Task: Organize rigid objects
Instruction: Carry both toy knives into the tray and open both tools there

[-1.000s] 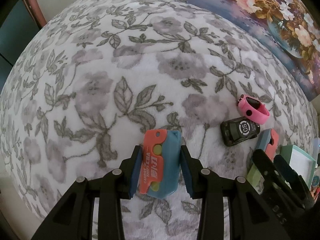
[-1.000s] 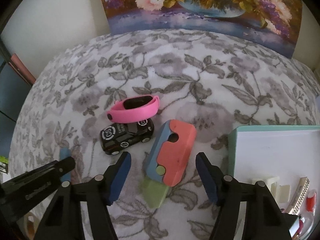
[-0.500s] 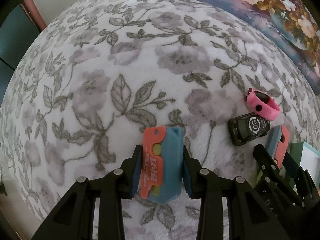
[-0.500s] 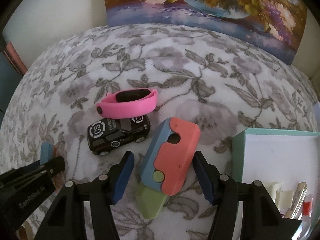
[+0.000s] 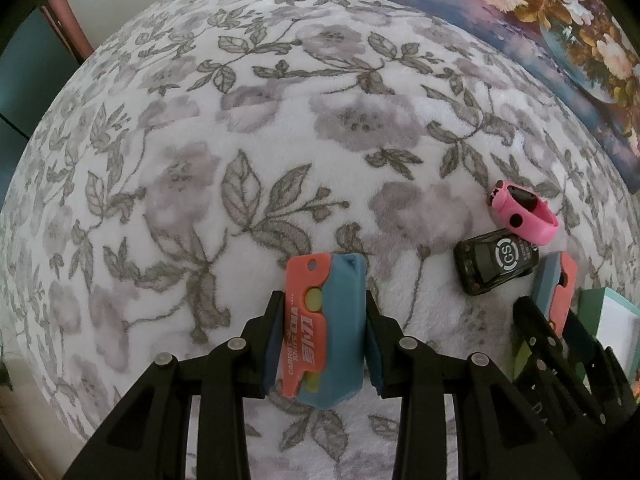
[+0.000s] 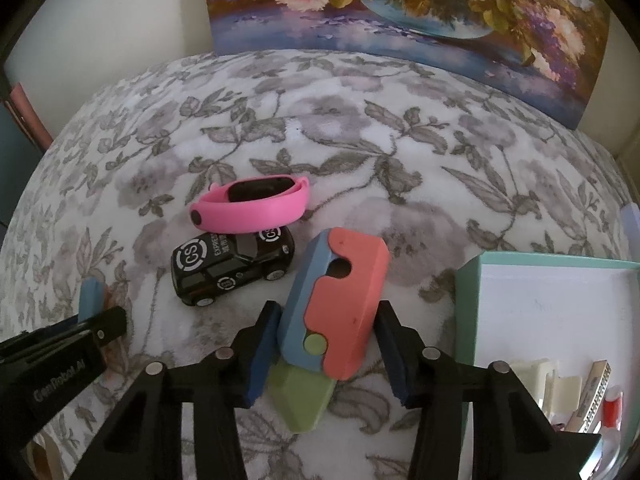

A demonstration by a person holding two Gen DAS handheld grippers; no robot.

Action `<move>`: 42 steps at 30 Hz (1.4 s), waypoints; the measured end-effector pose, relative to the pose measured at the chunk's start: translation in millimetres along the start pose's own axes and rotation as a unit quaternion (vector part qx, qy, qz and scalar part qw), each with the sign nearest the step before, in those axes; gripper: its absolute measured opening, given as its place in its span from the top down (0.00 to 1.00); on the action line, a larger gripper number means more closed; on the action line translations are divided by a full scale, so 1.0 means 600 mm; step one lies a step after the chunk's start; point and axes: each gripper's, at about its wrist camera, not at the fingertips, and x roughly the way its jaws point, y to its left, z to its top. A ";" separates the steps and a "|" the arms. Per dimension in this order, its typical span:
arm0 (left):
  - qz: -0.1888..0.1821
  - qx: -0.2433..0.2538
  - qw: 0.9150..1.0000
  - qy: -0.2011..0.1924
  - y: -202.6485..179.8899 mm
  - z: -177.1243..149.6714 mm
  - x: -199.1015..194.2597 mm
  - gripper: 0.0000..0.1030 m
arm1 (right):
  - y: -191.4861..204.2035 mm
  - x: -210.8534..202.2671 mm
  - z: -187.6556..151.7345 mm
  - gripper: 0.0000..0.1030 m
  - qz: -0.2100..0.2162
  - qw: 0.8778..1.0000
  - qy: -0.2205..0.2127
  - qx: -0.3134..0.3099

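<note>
My left gripper (image 5: 322,320) is shut on an orange and blue carrot-knife toy (image 5: 324,332), its pads on both long sides; whether the toy rests on the cloth I cannot tell. A second carrot-knife toy (image 6: 340,300), coral and blue with a green blade, lies tilted on the floral cloth between the fingers of my right gripper (image 6: 328,344). Those jaws are closing; the left pad (image 6: 264,348) meets the blue edge, the right pad stands a sliver off the coral edge. This toy (image 5: 556,284) and the right gripper (image 5: 560,344) also show in the left wrist view.
A black toy car (image 6: 232,264) and a pink wristband (image 6: 250,208) lie just left of the second toy. A teal box (image 6: 468,300) with small items inside stands at the right. A flower painting (image 6: 400,8) leans against the back wall. The left gripper's body (image 6: 60,360) sits at lower left.
The right gripper's jaws have narrowed around the coral and blue toy. The left gripper has kept its grip on its toy and barely moved.
</note>
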 end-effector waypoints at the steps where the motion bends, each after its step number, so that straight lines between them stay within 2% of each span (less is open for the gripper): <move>1: -0.003 -0.001 1.000 0.000 0.000 0.001 -0.002 0.64 | -0.001 -0.001 0.000 0.51 0.002 1.000 0.000 0.001; 8: -0.019 0.000 1.000 -0.018 -0.002 0.008 -0.036 0.64 | -0.004 -0.024 0.009 0.52 0.017 1.000 -0.012 0.009; 16: -0.035 -0.001 0.995 -0.091 0.004 0.021 -0.138 0.64 | -0.028 -0.091 0.024 0.52 0.035 0.997 -0.058 0.032; 21: -0.049 0.003 0.991 -0.123 -0.004 0.018 -0.185 0.64 | -0.051 -0.127 0.030 0.52 0.042 0.995 -0.076 0.050; 25: -0.055 0.020 0.990 -0.131 -0.033 0.016 -0.194 0.64 | -0.083 -0.145 0.034 0.52 0.043 0.993 -0.083 0.067; 32: -0.095 0.061 0.987 -0.115 -0.109 -0.007 -0.188 0.64 | -0.170 -0.152 0.029 0.52 0.033 0.990 -0.075 0.115; 42: -0.135 0.152 0.973 -0.110 -0.251 -0.061 -0.193 0.64 | -0.302 -0.155 -0.003 0.52 0.011 0.978 -0.066 0.198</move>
